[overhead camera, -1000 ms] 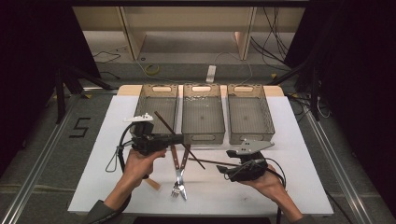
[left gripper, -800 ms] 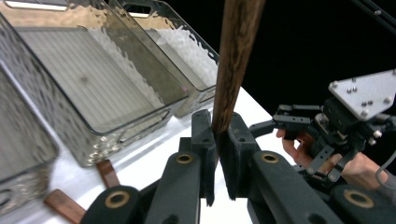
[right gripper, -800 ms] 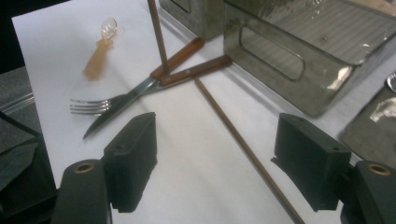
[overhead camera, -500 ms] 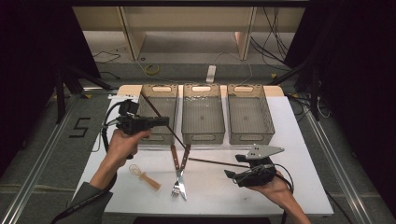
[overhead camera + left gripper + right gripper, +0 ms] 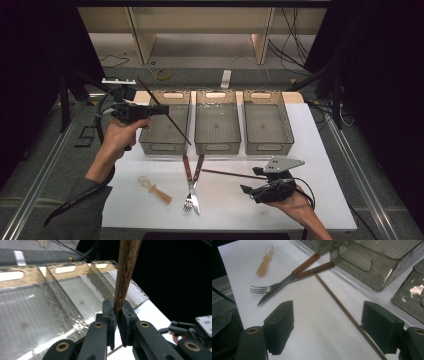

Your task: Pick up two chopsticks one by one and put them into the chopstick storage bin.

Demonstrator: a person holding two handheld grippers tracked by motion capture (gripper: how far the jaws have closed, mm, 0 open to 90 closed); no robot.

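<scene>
Left claw point(image 5: 116, 315) clamped on thin stiff wooden chopstick point(image 5: 167, 117) over left bin point(image 5: 165, 145), gripped mid-length, likely light, slippery; right claw point(image 5: 327, 327) open beside second chopstick point(image 5: 342, 307) on tabletop point(image 5: 325, 150).

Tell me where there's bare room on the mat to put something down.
Bare: the white mat right of the right bin, and its near left corner beside the small spoon. Crowded: the middle, with fork, knife and chopstick.
</scene>
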